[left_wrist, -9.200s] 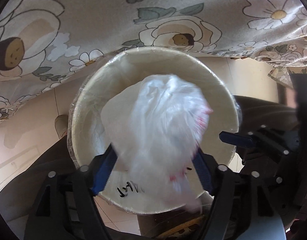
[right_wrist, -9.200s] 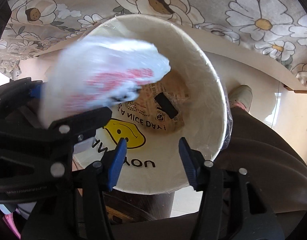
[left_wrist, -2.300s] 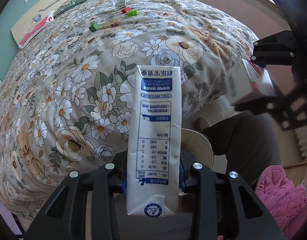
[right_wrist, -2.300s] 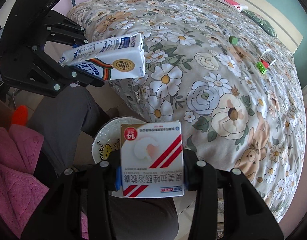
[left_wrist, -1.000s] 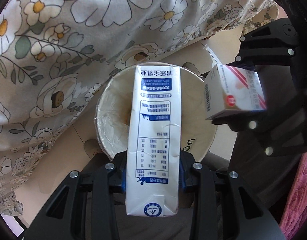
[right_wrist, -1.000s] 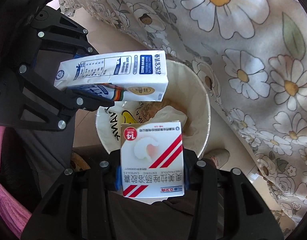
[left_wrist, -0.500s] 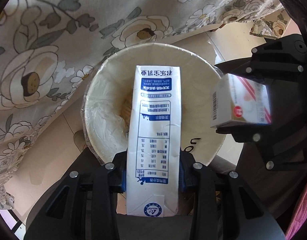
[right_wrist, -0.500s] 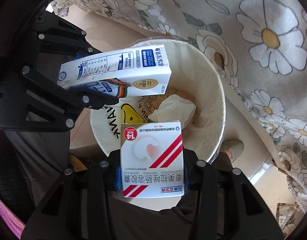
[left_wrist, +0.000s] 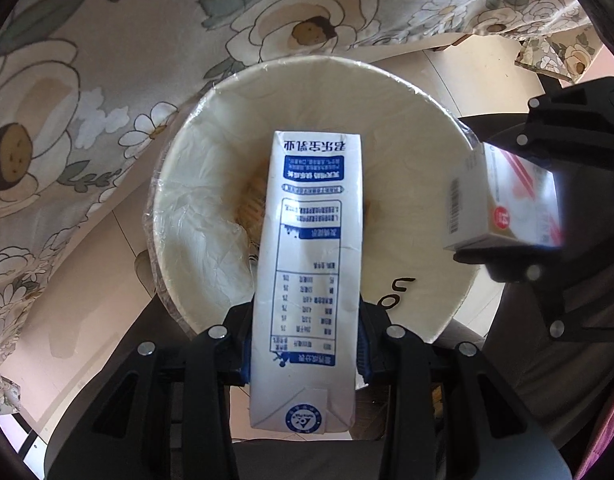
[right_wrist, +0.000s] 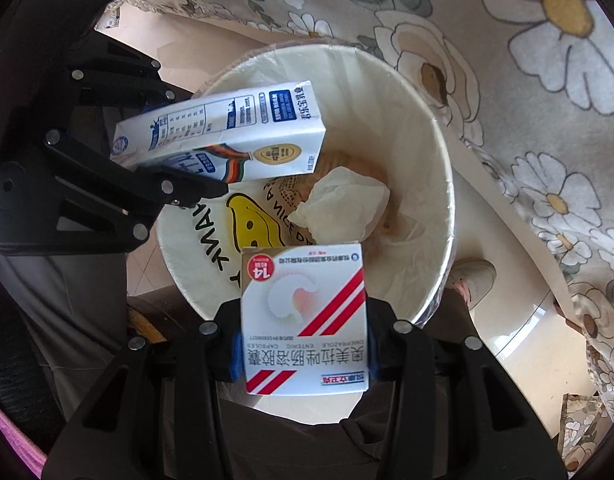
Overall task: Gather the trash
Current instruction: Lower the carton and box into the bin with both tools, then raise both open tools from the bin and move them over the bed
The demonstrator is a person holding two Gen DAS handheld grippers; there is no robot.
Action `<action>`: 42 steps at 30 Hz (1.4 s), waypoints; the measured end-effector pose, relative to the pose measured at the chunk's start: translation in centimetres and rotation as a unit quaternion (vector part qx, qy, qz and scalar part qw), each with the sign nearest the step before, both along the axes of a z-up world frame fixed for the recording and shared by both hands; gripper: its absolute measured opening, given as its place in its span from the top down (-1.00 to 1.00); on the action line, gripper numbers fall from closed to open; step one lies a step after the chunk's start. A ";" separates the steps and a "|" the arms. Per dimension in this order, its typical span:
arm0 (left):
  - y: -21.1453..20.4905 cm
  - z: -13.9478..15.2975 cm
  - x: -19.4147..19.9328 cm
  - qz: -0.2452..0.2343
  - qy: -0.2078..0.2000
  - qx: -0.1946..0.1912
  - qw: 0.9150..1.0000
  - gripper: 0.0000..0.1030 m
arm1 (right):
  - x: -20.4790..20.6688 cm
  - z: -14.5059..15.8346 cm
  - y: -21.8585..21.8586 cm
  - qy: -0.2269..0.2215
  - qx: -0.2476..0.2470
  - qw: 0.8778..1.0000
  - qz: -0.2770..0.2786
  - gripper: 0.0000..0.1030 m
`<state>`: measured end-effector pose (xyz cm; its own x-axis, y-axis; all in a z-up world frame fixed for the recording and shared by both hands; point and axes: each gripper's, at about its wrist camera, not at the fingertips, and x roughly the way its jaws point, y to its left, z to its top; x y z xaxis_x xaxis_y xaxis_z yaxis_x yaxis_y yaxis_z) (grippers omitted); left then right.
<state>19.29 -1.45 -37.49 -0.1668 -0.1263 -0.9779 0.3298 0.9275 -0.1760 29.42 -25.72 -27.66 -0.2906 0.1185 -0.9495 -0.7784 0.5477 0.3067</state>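
1. Clamping a milk carton (left_wrist: 307,280) lengthwise, the left gripper (left_wrist: 305,344) holds it above the lined paper bin (left_wrist: 211,168).
2. The right gripper (right_wrist: 303,354) squeezes a medicine box (right_wrist: 305,320) over the bin's near rim.
3. Only the right wrist view shows crumpled tissue (right_wrist: 343,200) inside the bin.

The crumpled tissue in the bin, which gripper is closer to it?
Right, though it is close. The right gripper holds its medicine box just short of the crumpled tissue inside the bin. The left gripper and its milk carton hang across the rim, left of it.
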 end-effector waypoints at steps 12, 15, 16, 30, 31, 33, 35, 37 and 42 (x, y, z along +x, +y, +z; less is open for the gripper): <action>0.2 -1.1 0.6 0.028 0.017 -0.010 0.999 -0.13 | 0.6 -1.1 0.2 0.015 -0.009 0.999 -0.027 -0.08; 0.2 -0.9 0.6 0.025 0.014 -0.007 1.000 -0.13 | 0.8 -0.1 -0.1 0.012 -0.006 1.000 -0.025 -0.08; 0.2 -0.7 0.5 0.023 0.014 -0.008 1.000 -0.13 | 0.8 0.3 -0.2 0.011 -0.005 1.000 -0.024 -0.08; 0.1 3.9 -0.4 0.015 -0.025 -0.007 1.000 -0.13 | 0.1 3.7 -0.6 -0.026 0.015 0.999 -0.025 -0.08; 0.1 4.2 -0.5 0.015 -0.028 -0.006 0.999 -0.13 | 0.0 4.0 -0.7 -0.029 0.016 0.999 -0.026 -0.08; 0.0 4.9 -0.8 0.012 -0.033 -0.003 0.999 -0.13 | -0.2 4.8 -0.9 -0.035 0.020 0.999 -0.027 -0.08; -0.1 5.7 -1.0 0.010 -0.040 -0.001 0.999 -0.13 | -0.4 5.7 -1.1 -0.043 0.026 0.998 -0.027 -0.08; -0.2 6.8 -1.2 0.008 -0.050 0.000 0.999 -0.13 | -0.5 6.9 -1.3 -0.053 0.032 0.998 -0.026 -0.08; -0.2 11.2 -1.2 0.000 -0.093 0.001 0.996 -0.13 | -0.3 11.1 -2.2 -0.088 0.052 0.994 -0.025 -0.08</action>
